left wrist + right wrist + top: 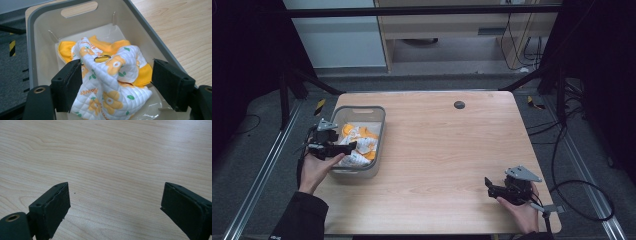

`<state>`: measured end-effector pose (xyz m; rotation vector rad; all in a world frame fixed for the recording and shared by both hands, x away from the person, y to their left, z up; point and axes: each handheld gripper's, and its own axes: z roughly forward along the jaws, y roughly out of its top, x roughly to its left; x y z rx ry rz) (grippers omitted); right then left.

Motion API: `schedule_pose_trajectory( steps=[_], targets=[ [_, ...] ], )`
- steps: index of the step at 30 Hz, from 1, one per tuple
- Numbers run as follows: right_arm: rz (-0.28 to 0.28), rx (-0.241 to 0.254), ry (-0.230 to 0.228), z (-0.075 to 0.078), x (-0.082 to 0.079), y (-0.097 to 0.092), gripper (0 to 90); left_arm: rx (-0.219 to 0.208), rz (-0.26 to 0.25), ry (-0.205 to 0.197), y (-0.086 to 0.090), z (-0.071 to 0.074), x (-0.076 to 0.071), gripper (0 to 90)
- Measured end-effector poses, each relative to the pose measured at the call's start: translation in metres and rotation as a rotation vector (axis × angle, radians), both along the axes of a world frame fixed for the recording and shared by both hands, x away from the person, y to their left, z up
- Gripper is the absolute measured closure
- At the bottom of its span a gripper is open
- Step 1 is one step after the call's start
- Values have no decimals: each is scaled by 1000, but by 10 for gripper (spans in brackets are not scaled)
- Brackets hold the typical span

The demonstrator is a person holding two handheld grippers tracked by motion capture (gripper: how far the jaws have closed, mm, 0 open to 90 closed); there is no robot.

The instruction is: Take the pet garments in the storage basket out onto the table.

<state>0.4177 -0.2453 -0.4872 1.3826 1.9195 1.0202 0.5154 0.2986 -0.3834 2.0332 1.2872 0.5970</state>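
We judge the quilted garment in the grey bin soft and light, best pinched at a raised fold by the left gripper, fingers wide around it, while the right gripper gapes wide over bare worktop.

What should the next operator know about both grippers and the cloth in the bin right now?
Left gripper: open, jaws either side of the quilted white-and-orange flower-print cloth in the grey bin; not clamped yet.
Right gripper: open, holding nothing, over bare table at the near right.
Cloth has a small metal ring on top and orange fabric beneath.
Done: nothing taken out.
Left: probably close on the cloth and lift it out.
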Motion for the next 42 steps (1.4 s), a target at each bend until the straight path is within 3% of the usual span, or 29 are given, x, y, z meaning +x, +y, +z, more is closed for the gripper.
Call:
schedule_pose_trajectory(
  steps=[13, 31, 42],
  targets=[
    [2, 0, 6, -1, 0, 0, 85, 63, -18, 58, -3, -10, 11, 322],
    [6, -3, 11, -1, 1, 0, 85, 90, -25, 117, -3, -22, 21, 446],
    [9, 1, 21, -1, 1, 1, 86, 103, -31, 149, -3, -29, 28, 566]
  ],
)
